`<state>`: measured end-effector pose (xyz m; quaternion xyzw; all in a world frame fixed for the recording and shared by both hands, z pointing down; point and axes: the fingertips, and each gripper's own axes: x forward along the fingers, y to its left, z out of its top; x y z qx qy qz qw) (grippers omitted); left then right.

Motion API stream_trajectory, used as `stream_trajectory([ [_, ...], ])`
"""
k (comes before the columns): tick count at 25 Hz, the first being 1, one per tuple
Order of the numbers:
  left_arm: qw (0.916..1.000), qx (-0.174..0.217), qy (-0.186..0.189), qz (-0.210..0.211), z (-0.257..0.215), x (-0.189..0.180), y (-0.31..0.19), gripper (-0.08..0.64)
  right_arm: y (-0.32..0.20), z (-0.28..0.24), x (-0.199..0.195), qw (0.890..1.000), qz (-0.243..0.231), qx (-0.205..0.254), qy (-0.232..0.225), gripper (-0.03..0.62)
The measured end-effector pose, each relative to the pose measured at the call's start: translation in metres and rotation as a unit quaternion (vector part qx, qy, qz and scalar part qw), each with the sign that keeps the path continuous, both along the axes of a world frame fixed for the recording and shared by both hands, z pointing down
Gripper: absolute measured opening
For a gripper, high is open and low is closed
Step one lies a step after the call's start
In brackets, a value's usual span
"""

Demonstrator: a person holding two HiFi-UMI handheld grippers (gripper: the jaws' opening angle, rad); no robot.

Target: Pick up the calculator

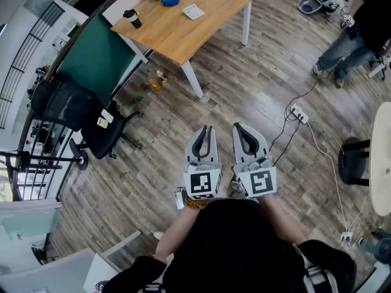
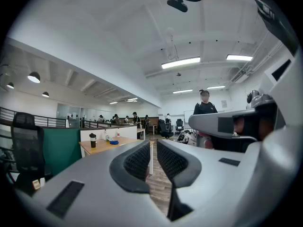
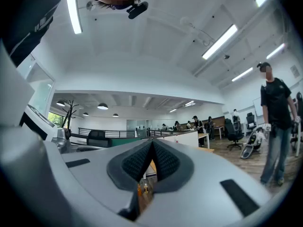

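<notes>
**Left gripper (image 1: pixel 203 130) and right gripper (image 1: pixel 242 129) both closed, empty, far from target**

Calculator (image 1: pixel 193 11): probably the pale flat rectangle with rounded corners on the wooden table (image 1: pixel 183 38), near the table's far right side in the head view. Too small to confirm keys or to call its long axis. It lies at about 12 o'clock from the left gripper and 11 o'clock from the right, well apart from both. The left is marginally nearer, so I judge a walk-up is needed before any reach.

On the same top:
- blue lump (image 1: pixel 170 1) at 10 o'clock from the calculator
- dark lidded cup (image 1: pixel 132 18) at 9 o'clock, near the left edge

The table has a smooth light wood top and white legs. Small bottles (image 1: pixel 157 81) stand on the floor at its near leg. A green partition (image 1: pixel 98 57) and a black mesh office chair (image 1: pixel 101 130) sit at 10 o'clock from the grippers. The floor (image 1: pixel 244 84) is grey-brown plank.

Both grippers are held level, side by side. The left's ribbed dark pads are almost touching with nothing between them. The right's pads are pressed together, holding nothing.
</notes>
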<state>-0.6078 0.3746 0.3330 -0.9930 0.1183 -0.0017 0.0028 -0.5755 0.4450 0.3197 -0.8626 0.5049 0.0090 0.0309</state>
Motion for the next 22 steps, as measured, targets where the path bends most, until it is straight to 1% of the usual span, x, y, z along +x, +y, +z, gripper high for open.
stream_trajectory([
  [5,0.9999,-0.003,0.000,-0.013,0.003,0.014,0.002,0.061,0.003,0.005,0.020,1.000,-0.006,-0.005,-0.001,0.002],
  [8,0.9999,0.009,0.003,-0.006,0.006,0.028,-0.002,0.061,-0.003,0.016,0.034,1.000,-0.004,-0.010,-0.016,0.003],
  [10,1.0000,0.004,0.005,0.000,0.011,0.041,-0.009,0.061,-0.012,0.021,0.046,1.000,-0.002,-0.017,-0.018,0.005],
  [13,0.9999,-0.007,0.005,0.011,0.020,0.066,-0.020,0.061,-0.023,0.028,0.066,0.999,-0.001,-0.038,-0.013,0.005],
  [15,0.9997,-0.009,0.009,0.018,0.022,0.089,-0.031,0.061,-0.031,0.032,0.086,0.999,0.004,-0.048,-0.016,0.005],
  [19,0.9991,-0.022,0.021,0.031,0.019,0.134,-0.059,0.061,-0.061,0.035,0.127,0.998,0.011,-0.054,-0.037,0.005],
  [22,0.9984,-0.027,0.025,0.044,0.012,0.158,-0.078,0.061,-0.090,0.025,0.151,0.998,0.020,-0.051,-0.035,0.005],
])
